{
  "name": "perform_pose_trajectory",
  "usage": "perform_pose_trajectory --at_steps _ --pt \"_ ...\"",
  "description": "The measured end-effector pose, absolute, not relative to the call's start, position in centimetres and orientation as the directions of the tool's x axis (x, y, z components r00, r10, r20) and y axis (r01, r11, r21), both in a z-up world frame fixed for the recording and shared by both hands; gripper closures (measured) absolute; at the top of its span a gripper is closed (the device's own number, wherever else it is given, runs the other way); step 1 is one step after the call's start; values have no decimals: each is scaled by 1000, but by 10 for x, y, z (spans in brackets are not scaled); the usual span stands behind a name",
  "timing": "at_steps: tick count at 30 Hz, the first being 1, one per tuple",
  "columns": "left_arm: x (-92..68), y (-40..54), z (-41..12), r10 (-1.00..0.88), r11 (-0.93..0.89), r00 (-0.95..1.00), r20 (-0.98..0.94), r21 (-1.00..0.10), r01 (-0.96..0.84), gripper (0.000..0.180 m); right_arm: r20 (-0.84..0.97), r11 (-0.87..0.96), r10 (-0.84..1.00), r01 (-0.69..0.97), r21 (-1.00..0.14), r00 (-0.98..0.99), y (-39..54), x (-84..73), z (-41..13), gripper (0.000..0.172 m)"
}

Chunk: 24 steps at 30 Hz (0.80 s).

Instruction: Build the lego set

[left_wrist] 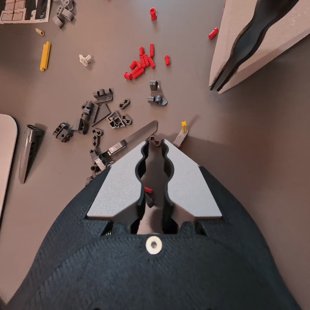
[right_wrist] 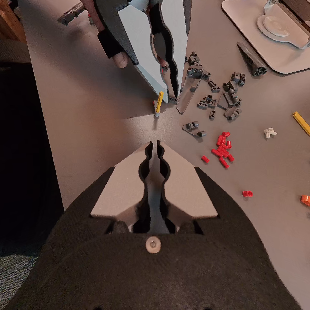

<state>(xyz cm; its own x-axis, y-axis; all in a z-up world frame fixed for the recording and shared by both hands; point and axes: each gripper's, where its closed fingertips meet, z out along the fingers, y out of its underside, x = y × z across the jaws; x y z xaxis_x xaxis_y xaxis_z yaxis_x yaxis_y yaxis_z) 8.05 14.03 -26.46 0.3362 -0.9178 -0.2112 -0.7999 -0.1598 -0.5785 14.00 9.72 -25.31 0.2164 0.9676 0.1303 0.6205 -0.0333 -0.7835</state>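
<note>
**Left claw at a small grey link, right claw nearly closed on nothing**

The one thing that bears another is a pale board [right_wrist: 243, 38] lying well beyond the heap of red pins [right_wrist: 223, 151]; a clear plastic piece [right_wrist: 276, 28] rests on it. The left view catches only the board's bare corner.

The left gripper [left_wrist: 155, 142] points down at the table [right_wrist: 100, 100], on the near side of the red pins from its own camera. A small grey link [left_wrist: 155, 140] lies between its parted fingertips, though I cannot tell whether the pads press on it. Just beside it a yellow axle [left_wrist: 184, 126] stands upright.

The right gripper [right_wrist: 154, 142] hangs level with the red pins, with only a thin slit between its tips and nothing in it.

Only the right view shows a thumb [right_wrist: 120, 60] on the left gripper and an orange piece [right_wrist: 306, 199]; only the left view shows a printed sheet [left_wrist: 25, 11]
</note>
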Motion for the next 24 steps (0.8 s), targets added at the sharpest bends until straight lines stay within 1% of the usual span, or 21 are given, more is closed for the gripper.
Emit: perform_pose_trajectory --at_steps 2,10,18,22,24 --pt "82 140 -265 -916 -165 342 -209 -579 -798 171 130 -32 968 624 -781 213 97 140 -254 169" --pt "84 140 -265 -925 -140 315 -213 -581 -802 174 131 -27 969 621 -783 207 96 140 -253 171" --pt "83 139 -260 -932 -28 231 -279 -579 -815 174 123 -39 966 600 -799 226 100 142 -249 172" --pt "80 138 -245 -940 27 184 -288 -599 -800 175 129 -35 962 575 -817 242 104 142 -242 172" --pt "82 132 -235 -950 81 126 -285 -618 -782 175 147 -19 956 556 -831 252 106 140 -234 172"
